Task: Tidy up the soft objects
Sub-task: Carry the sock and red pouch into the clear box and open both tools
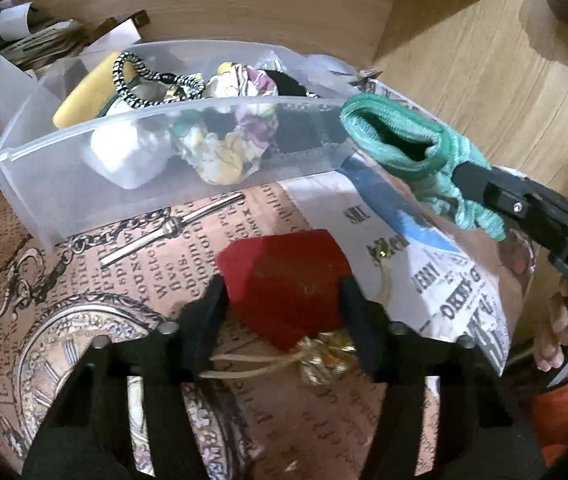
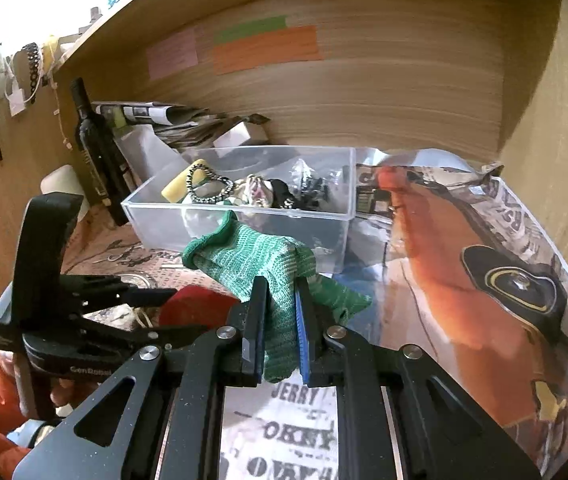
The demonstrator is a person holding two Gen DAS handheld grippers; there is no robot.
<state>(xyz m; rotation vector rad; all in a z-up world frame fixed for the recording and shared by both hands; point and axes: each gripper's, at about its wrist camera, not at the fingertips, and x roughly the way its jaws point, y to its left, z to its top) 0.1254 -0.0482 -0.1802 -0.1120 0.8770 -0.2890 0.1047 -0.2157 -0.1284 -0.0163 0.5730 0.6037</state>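
We see a green knitted sock point(image 2: 268, 264) pinched at mid-frame, its open cuff drooping toward the clear plastic box point(image 2: 335, 216) behind it. That box holds a floral fabric scrunchie point(image 1: 236, 136) and a yellow sponge point(image 1: 84, 92). A red velvet pouch point(image 1: 287, 284) with gold drawstring lies low centre.

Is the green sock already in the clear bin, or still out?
Out. The right gripper holds the green sock in the air beside the clear plastic bin, short of its front wall.
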